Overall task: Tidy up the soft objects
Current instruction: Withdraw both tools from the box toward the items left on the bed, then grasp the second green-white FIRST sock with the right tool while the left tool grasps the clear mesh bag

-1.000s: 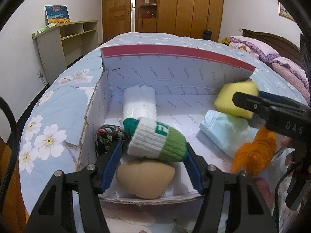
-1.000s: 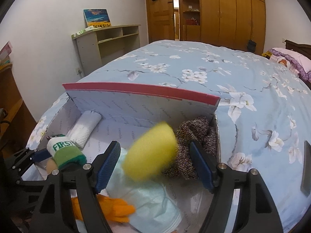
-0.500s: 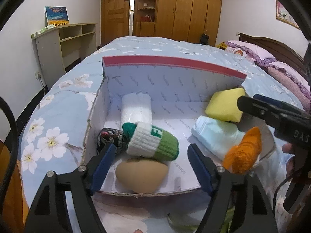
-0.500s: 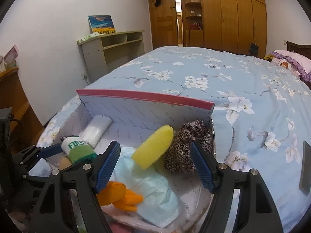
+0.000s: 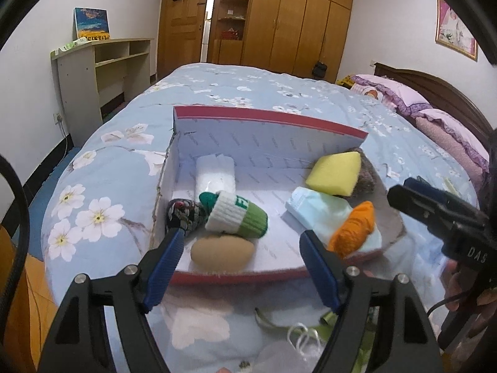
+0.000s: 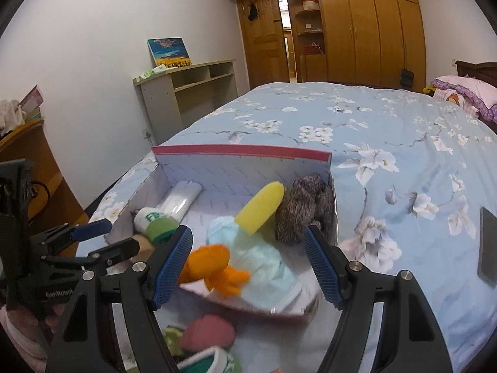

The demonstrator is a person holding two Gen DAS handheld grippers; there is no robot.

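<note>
A white cardboard box with a red rim [image 5: 267,116] [image 6: 242,149] lies on the bed. It holds a yellow sponge [image 5: 334,172] [image 6: 261,208], a green-and-white knit piece [image 5: 237,216] [image 6: 155,222], a tan pad [image 5: 222,250], a white roll [image 5: 215,174], a dark patterned ball [image 5: 183,216], a light blue mask [image 5: 320,214] [image 6: 264,264], an orange knit piece [image 5: 352,230] [image 6: 214,267] and a brown knit bundle [image 6: 306,211]. My left gripper [image 5: 240,270] is open and empty before the box's near wall. My right gripper [image 6: 248,267] is open and empty above the box's near right corner.
In front of the box lie a pink soft piece [image 6: 208,334], a green-and-white knit piece [image 6: 214,362] and green straps [image 5: 279,326]. A dark phone [image 6: 487,245] lies on the bedspread at right. Pillows [image 5: 435,118] sit by the headboard. A shelf unit [image 5: 102,74] stands at left.
The yellow sponge left my right gripper's jaws and now rests in the box on the brown bundle. Both grippers have pulled back from the box, and the left let go of the green knit piece.
</note>
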